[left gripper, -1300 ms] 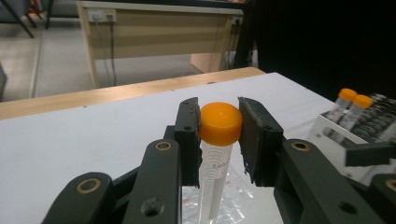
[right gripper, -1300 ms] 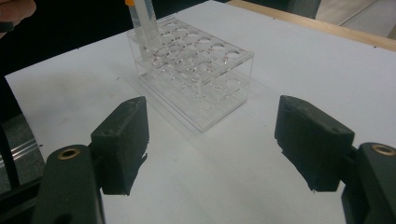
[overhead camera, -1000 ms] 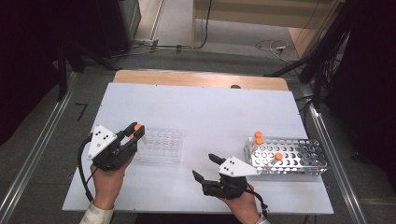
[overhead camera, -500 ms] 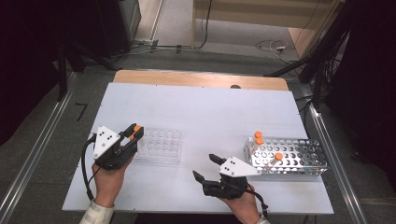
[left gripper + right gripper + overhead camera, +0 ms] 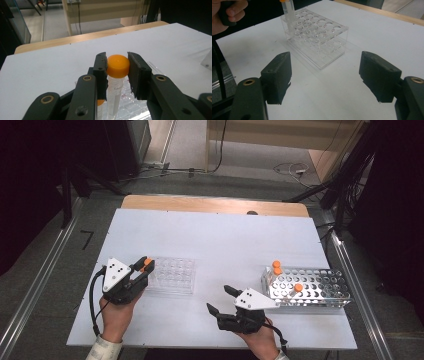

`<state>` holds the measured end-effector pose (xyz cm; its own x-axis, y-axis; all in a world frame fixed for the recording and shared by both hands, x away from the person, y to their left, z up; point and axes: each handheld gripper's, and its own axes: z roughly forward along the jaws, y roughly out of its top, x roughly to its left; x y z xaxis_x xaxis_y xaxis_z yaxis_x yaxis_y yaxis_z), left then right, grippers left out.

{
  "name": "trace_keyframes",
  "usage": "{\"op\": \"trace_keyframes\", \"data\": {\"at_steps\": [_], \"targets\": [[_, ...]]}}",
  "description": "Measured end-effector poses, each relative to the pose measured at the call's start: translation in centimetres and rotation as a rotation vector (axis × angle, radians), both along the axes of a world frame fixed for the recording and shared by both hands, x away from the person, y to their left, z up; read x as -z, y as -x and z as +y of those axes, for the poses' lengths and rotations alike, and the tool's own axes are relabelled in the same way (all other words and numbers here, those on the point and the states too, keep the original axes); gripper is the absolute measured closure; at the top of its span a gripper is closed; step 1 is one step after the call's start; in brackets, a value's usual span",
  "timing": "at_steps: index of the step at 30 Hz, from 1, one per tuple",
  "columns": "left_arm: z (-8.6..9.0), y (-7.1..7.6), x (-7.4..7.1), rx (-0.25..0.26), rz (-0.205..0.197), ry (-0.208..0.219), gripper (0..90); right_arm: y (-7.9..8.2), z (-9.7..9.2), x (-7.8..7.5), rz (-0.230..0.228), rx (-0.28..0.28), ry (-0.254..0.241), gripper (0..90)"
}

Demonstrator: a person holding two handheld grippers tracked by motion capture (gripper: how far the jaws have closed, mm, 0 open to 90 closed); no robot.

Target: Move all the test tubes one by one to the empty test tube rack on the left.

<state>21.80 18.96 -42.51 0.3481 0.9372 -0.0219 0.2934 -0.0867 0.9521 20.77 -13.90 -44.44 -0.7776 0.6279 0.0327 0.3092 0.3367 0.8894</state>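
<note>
A: Nearest us, what has the left gripper (image 5: 117,72) got?

B: Its fingers (image 5: 100,67) are closed on the orange cap of a clear plastic tube (image 5: 117,66), which hangs upright over the clear acrylic rack (image 5: 172,276) at the desk's left. I judge it light, stiff and slick; the cap's rim is the surest hold.

A: And the right gripper (image 5: 325,75)?

B: Its fingers are spread wide, holding nothing, low over the white desk (image 5: 220,240) near the front edge.

A: Room to move?

B: Bare desk lies between the racks and beyond them. The perforated metal rack (image 5: 307,287) with orange-capped tubes stands close to the right edge; the far wooden strip (image 5: 215,205) marks the back.
</note>
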Motion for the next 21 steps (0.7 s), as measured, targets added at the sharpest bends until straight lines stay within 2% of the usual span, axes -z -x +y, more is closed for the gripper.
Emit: {"op": "trace_keyframes", "data": {"at_steps": [6,9,12,21], "targets": [[-0.02,-0.02,0.18,0.003,0.007,-0.002,69.6,0.04,-0.03,-0.03,0.0,0.001,-0.002,24.6],[0.08,-0.06,0.16,0.005,0.006,0.01,68.6,0.03,-0.04,-0.02,0.001,0.001,-0.002,24.6],[0.3,-0.06,0.09,0.001,0.009,0.018,62.3,0.06,-0.01,-0.01,0.003,0.0,-0.003,24.7],[0.56,0.0,-0.04,0.0,0.009,0.045,55.2,0.07,-0.02,-0.02,0.004,0.002,-0.005,24.7]]}}
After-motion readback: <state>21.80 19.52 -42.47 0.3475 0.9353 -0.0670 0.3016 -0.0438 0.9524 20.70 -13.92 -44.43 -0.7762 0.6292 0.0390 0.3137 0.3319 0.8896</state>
